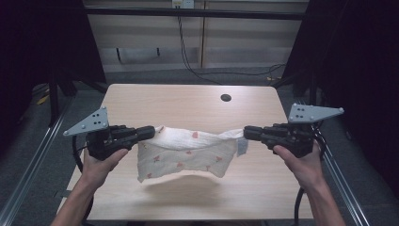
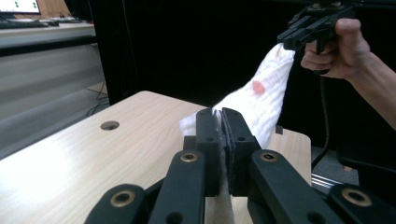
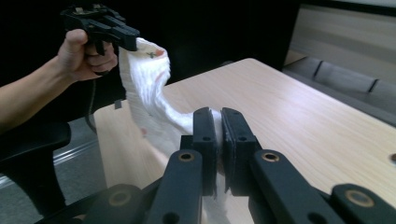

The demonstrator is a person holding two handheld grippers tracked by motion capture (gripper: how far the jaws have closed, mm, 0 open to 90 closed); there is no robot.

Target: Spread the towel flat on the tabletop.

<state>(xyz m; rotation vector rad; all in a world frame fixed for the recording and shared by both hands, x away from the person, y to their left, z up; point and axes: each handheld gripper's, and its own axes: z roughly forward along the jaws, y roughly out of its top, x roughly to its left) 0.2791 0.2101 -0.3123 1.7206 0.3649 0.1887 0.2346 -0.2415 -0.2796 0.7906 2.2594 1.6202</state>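
Soft, crinkled white cloth [image 1: 186,153] with red prints hangs over a smooth, pale wood-grain table [image 1: 188,101], pinched between matt black plastic grippers [image 1: 151,132]

Light wood-grain table [image 1: 188,101], rounded corners. 1 round cable hole [image 1: 226,98] near the far edge, right of centre; it also shows in the left gripper view. Soft shadow on the top near the front edge, around the middle.

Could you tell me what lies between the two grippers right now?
In the high view, a white cloth with red marks hangs between the left gripper and the right gripper, each shut on an upper corner, above the table.
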